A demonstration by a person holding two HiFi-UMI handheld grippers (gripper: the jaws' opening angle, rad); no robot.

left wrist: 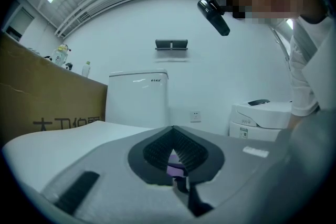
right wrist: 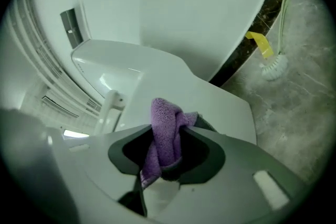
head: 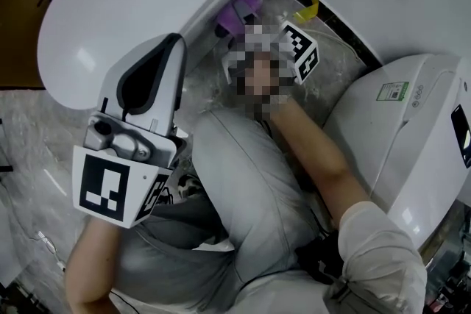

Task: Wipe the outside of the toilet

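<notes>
1. Slippage worries me: the right gripper [right wrist: 169,136], clamped on the bunched purple terry cloth [right wrist: 164,118] low beside the glossy white ceramic toilet [head: 132,4], could drop it when rubbing.
2. The left gripper [left wrist: 173,134] hovers, tips together, seemingly empty.
3. Count: two toilets, two grippers, one cloth, one white toilet brush [right wrist: 274,66].

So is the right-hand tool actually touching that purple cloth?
Touching. The right gripper view shows the purple cloth pinched between the fingers of the right gripper, with its top poking out beyond them.
</notes>
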